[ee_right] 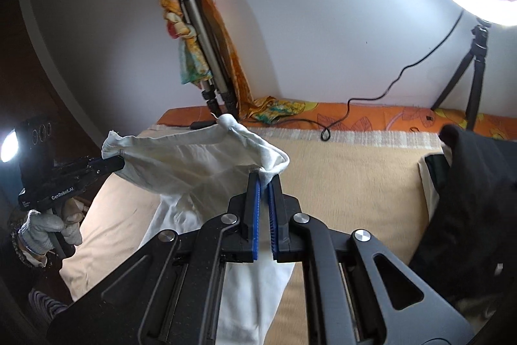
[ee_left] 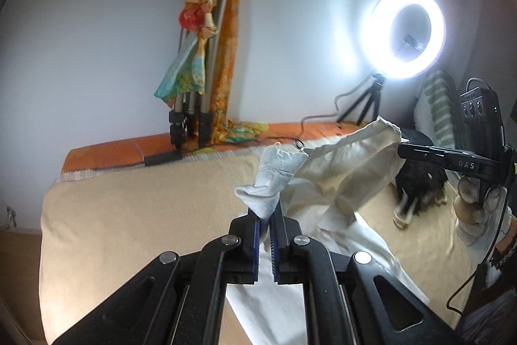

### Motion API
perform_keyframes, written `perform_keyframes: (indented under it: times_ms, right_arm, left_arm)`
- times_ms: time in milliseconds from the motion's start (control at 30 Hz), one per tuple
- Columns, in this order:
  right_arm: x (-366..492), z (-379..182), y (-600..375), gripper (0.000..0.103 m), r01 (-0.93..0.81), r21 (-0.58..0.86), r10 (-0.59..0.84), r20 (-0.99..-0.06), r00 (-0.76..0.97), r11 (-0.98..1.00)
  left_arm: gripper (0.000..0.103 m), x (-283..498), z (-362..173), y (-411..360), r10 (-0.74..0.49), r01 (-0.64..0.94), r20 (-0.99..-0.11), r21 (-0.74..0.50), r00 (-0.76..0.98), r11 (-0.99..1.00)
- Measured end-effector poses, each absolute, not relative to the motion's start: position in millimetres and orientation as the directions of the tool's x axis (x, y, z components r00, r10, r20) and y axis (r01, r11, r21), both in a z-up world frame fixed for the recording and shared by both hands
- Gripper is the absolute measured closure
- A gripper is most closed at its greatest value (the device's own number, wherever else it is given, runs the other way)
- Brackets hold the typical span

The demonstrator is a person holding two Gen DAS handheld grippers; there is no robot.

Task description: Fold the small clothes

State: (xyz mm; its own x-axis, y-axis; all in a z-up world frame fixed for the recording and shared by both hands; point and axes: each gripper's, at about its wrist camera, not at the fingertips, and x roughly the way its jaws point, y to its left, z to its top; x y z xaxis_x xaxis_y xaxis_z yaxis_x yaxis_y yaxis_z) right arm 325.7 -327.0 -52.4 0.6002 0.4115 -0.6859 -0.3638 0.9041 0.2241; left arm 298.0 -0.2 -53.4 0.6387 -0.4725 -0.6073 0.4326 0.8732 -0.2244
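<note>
I have the left gripper [ee_left: 265, 215] clenched on one corner of the white garment [ee_left: 339, 164], a bunch of cloth sticking up past the blue pads [ee_left: 257, 235]. The right gripper [ee_right: 264, 180] is clamped on the opposite corner the same way. Held at two corners, the garment hangs between the tools with its top edge sagging in a loose arc and the rest trailing down onto the bed [ee_left: 145, 215], which I judge is the way to let it drape flat before laying it out for a fold. The cloth looks like thin, soft cotton, creased, with a hemmed edge. The bed cover under it is beige and slightly fuzzy, with an orange patterned sheet [ee_right: 371, 115] along the far side. A dark garment [ee_right: 468, 183] lies heaped at the right.
</note>
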Motion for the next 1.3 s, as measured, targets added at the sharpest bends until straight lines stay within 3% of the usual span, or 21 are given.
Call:
perform_keyframes:
  times_ms: [467, 567, 667, 767, 900, 933, 1000, 1033, 1200, 1300]
  right_arm:
    - [190.6, -77.3, -322.9, 0.097, -0.402, 0.129, 0.367, -0.712, 0.599, 0.906]
    - [167.0, -88.4, -317.4, 0.097, -0.421, 0.037, 0.316, -0.721, 0.616, 0.906]
    - [147.6, -103.3, -314.8, 0.097, -0.444, -0.039, 0.267, -0.751, 0.603, 0.895]
    - [129.6, -108.6, -320.8, 0.097, -0.462, -0.063, 0.253, -0.767, 0.590, 0.885]
    - [120.2, -103.3, -338.2, 0.094, -0.456, 0.055, 0.321, -0.785, 0.531, 0.888]
    - [122.3, -101.3, -344.3, 0.087, -0.436, 0.118, 0.353, -0.783, 0.512, 0.892]
    - [126.1, -100.7, -353.9, 0.055, -0.385, 0.221, 0.403, -0.769, 0.496, 0.896]
    - [128.2, -102.1, -356.6, 0.051, -0.365, 0.260, 0.422, -0.763, 0.490, 0.894]
    - [154.0, -129.3, -369.8, 0.051, -0.223, 0.448, 0.500, -0.770, 0.395, 0.866]
    - [165.1, -146.3, -376.5, 0.051, -0.149, 0.514, 0.530, -0.766, 0.363, 0.845]
  left_arm:
    - [0.101, 161.8, -96.7, -4.6, -0.450, 0.483, -0.659, -0.147, 0.603, 0.863]
    - [0.096, 144.7, -111.2, -2.6, -0.437, 0.493, -0.689, -0.131, 0.579, 0.860]
    - [0.080, 125.7, -123.3, 1.4, -0.431, 0.509, -0.716, -0.123, 0.549, 0.852]
    - [0.077, 108.5, -125.4, 9.6, -0.433, 0.508, -0.724, -0.134, 0.536, 0.851]
    - [0.068, 104.4, -119.3, 30.0, -0.495, 0.437, -0.700, -0.282, 0.515, 0.854]
    - [0.067, 106.5, -119.2, 33.7, -0.511, 0.418, -0.692, -0.320, 0.510, 0.850]
    - [0.063, 115.1, -121.3, 41.1, -0.553, 0.354, -0.676, -0.427, 0.487, 0.832]
    - [0.063, 120.4, -124.8, 43.4, -0.576, 0.323, -0.669, -0.477, 0.470, 0.817]
    - [0.064, 138.4, -148.8, 42.6, -0.672, 0.189, -0.638, -0.657, 0.376, 0.730]
    - [0.066, 143.9, -158.3, 40.9, -0.678, 0.140, -0.642, -0.681, 0.357, 0.718]
